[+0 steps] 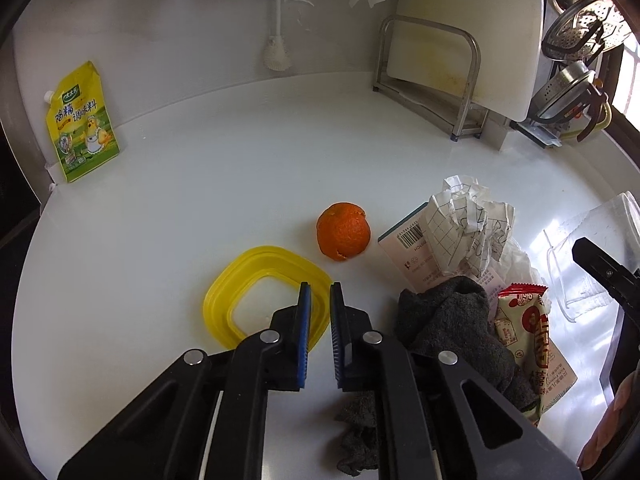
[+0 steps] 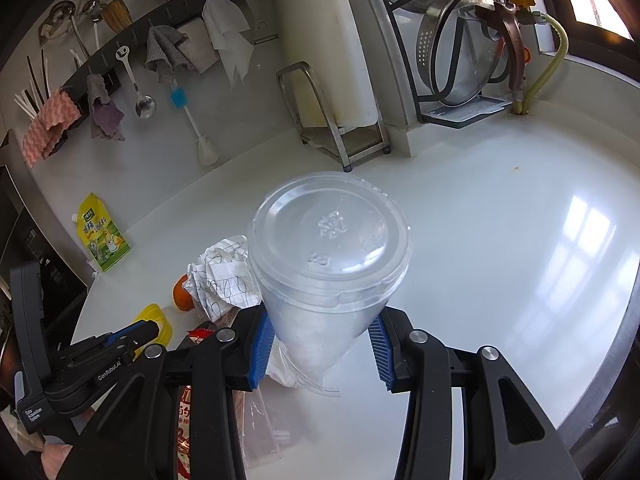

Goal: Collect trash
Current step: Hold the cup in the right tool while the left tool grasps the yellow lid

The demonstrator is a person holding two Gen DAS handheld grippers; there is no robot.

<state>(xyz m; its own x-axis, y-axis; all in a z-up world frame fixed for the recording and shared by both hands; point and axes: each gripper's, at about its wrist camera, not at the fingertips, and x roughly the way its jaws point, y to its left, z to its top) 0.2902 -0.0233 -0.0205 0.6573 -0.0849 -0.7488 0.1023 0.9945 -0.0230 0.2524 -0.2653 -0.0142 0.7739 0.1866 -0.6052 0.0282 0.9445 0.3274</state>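
Note:
A yellow square lid ring (image 1: 256, 264) lies on the white counter (image 1: 200, 200). My left gripper (image 1: 320, 292) is shut on the ring's right band, which runs between the blue pads. Just beyond sits an orange peel (image 1: 344, 232). To the right is a heap of a crumpled squared paper (image 1: 468, 224), a barcoded box (image 1: 404, 252), a dark grey cloth (image 1: 452, 320) and a red snack wrapper (image 1: 524, 320). My right gripper (image 2: 320, 346) is shut on a clear plastic cup (image 2: 328, 248), its lidded end pointing away, held above the counter right of the heap.
A yellow seasoning pouch (image 1: 80, 124) leans on the back wall at left. A steel rack with a white cutting board (image 1: 440, 72) stands at the back, and a rack of pot lids (image 2: 460, 48) is further right. Cloths and utensils hang on a wall rail (image 2: 120, 60).

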